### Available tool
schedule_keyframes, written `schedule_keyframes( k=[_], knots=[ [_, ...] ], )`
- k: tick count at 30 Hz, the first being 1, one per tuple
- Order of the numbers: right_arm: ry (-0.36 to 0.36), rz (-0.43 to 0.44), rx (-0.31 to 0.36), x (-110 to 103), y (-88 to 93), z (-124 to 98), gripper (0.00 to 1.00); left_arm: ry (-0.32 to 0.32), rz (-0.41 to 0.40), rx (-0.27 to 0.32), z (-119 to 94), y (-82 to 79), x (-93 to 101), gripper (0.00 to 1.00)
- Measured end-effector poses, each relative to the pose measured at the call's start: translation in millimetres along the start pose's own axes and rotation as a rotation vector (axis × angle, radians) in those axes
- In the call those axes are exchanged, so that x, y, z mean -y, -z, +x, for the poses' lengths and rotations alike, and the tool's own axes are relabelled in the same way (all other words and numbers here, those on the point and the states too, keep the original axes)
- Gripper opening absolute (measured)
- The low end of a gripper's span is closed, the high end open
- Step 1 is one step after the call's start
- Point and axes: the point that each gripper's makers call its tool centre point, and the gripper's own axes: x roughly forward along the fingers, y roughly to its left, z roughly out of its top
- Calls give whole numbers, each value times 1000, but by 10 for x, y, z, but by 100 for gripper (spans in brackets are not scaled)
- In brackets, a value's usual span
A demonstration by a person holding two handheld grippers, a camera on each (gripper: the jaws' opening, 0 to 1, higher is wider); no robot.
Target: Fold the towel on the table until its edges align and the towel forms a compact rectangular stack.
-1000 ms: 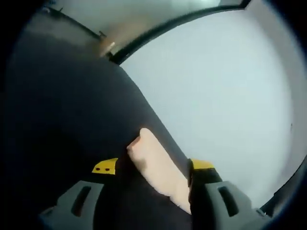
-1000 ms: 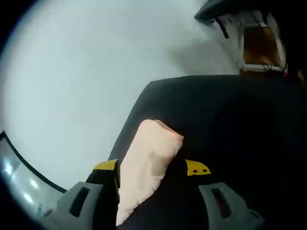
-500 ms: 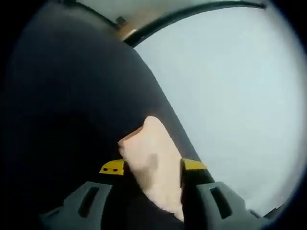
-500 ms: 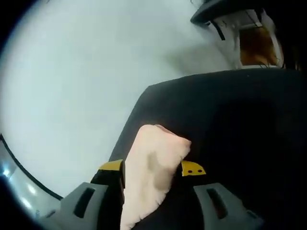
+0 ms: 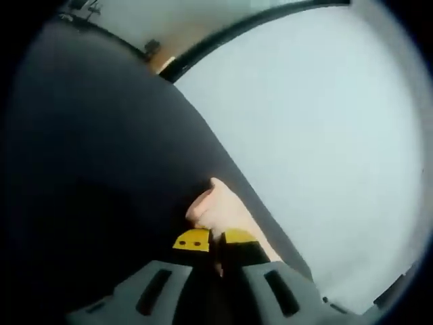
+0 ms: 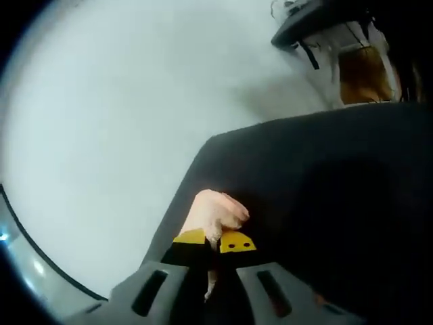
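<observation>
Both grippers have closed since the earlier frames. Left gripper (image 5: 215, 239): jaws pinched together on a pale folded-over corner of the dark towel (image 5: 95, 176), which lies on the white table (image 5: 318, 135). Right gripper (image 6: 212, 241): likewise clamped on its pale corner of the towel (image 6: 325, 183). No legible writing.

Pale, evenly lit table (image 5: 325, 135)
</observation>
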Motion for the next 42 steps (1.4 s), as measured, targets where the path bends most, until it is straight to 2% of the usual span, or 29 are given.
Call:
schedule_keyframes(
  k=[3,7,10,13,14,15,16,17,18,20,23,24,25,27,31,32,33,35,36,37,38,39,40,42],
  knots=[
    [-41,-28,32,-196,-7,-6,1,-9,30,-15,-30,69,20,9],
    [-165,-239,62,-716,148,-76,1,25,-23,12,-43,39,46,9],
    [-263,-413,43,-1109,497,-134,1,57,2,35,-81,50,101,9],
    [-298,-590,-8,-1344,954,-117,1,104,78,48,-112,90,172,9],
    [-309,-636,-34,-1386,1080,-118,1,106,90,50,-123,106,182,9],
    [-327,-684,-79,-1450,1311,-129,1,107,97,52,-120,107,186,9],
    [-334,-698,-86,-1485,1390,-114,1,110,104,51,-119,112,194,9],
    [-351,-754,-95,-1532,1505,-112,1,112,110,48,-110,115,196,9],
    [-356,-867,-118,-1542,1645,-105,1,114,114,46,-110,121,198,9],
    [-365,-952,-126,-1544,1809,-126,1,122,109,44,-108,115,201,9],
    [-399,-1080,-202,-1477,2126,-226,1,136,109,47,-112,109,209,9],
    [-407,-1155,-228,-1443,2224,-266,1,143,110,47,-125,123,225,9],
    [-418,-1232,-236,-1425,2302,-295,1,147,109,48,-129,125,231,9],
    [-448,-1339,-207,-1448,2397,-356,2,152,106,50,-134,125,244,9],
    [-496,-1372,-168,-1536,2446,-481,2,157,80,54,-135,108,248,9],
    [-497,-1404,-154,-1542,2439,-519,2,159,77,55,-134,105,249,9],
    [-496,-1455,-155,-1518,2459,-525,2,162,76,54,-136,104,250,9],
    [-487,-1461,-173,-1476,2532,-544,3,164,80,53,-137,107,251,9],
    [-505,-1477,-169,-1493,2555,-536,8,163,85,52,-137,113,252,9],
    [-537,-1476,-213,-1474,2624,-579,15,162,92,51,-135,117,251,9],
    [-546,-1451,-299,-1408,2709,-671,25,161,100,50,-134,123,251,9],
    [-565,-1404,-346,-1406,2750,-762,36,160,104,49,-133,125,250,9],
    [-633,-1378,-348,-1505,2758,-876,39,159,108,49,-133,128,249,9],
    [-655,-1326,-335,-1578,2647,-978,37,158,114,48,-132,131,247,9]
  ],
)
